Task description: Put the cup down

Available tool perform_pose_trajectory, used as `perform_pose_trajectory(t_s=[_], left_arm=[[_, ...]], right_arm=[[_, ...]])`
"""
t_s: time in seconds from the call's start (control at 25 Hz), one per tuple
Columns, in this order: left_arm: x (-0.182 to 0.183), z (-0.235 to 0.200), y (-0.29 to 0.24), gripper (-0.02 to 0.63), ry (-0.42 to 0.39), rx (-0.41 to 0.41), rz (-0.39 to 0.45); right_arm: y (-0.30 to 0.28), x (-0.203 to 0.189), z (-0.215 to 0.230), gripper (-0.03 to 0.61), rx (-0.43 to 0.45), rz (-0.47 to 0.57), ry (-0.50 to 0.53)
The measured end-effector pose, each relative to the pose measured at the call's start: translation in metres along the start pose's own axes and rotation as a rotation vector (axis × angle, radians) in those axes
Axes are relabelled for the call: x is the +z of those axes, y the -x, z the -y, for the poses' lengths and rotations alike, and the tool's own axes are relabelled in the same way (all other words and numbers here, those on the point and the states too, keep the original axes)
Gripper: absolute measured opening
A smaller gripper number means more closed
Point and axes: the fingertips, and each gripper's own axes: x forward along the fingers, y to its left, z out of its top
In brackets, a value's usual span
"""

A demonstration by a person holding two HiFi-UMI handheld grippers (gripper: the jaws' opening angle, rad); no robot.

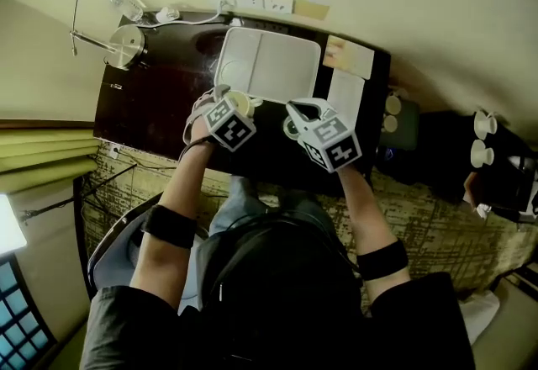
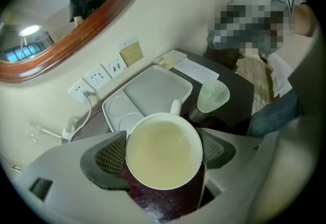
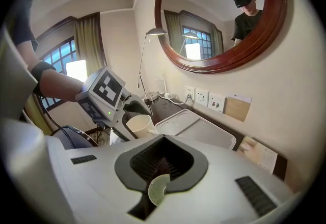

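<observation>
A cream cup (image 2: 163, 150) with its handle pointing away sits between the jaws of my left gripper (image 2: 164, 152), and both pads press its sides. From the head view, the cup (image 1: 240, 101) and left gripper (image 1: 235, 104) are over the dark desk (image 1: 155, 99), at the near edge of the white tray (image 1: 273, 66). Whether the cup rests on the desk I cannot tell. My right gripper (image 3: 157, 187) is shut on a thin pale green textured disc (image 3: 158, 191), just right of the cup (image 3: 138, 125). The same disc (image 2: 214, 94) shows in the left gripper view.
The tray (image 2: 153, 88) has two round recesses at its left end. A desk lamp base (image 1: 126, 44) stands at the back left. Wall sockets (image 1: 252, 0) and a round mirror are behind. Papers (image 1: 349, 57) lie right of the tray. White cups (image 1: 482, 141) stand on a side table.
</observation>
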Motion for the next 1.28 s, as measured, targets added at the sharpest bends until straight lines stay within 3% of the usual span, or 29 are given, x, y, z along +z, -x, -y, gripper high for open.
perform_pose_trajectory(t_s=[0.32,0.68,1.28], left_arm=[[-0.009,0.019,-0.023,0.425,0.064,0.083,-0.022],[-0.014,0.028,-0.055,0.425,0.069,0.105,-0.073],[-0.020,0.022,-0.071,0.425,0.090,0.135,-0.077]], right_arm=[[0.015,-0.009,0.000,0.000,0.029,0.005,0.010],[0.025,-0.021,0.006,0.000,0.033,0.007,-0.015],[0.028,-0.026,0.012,0.000,0.032,-0.008,-0.014]])
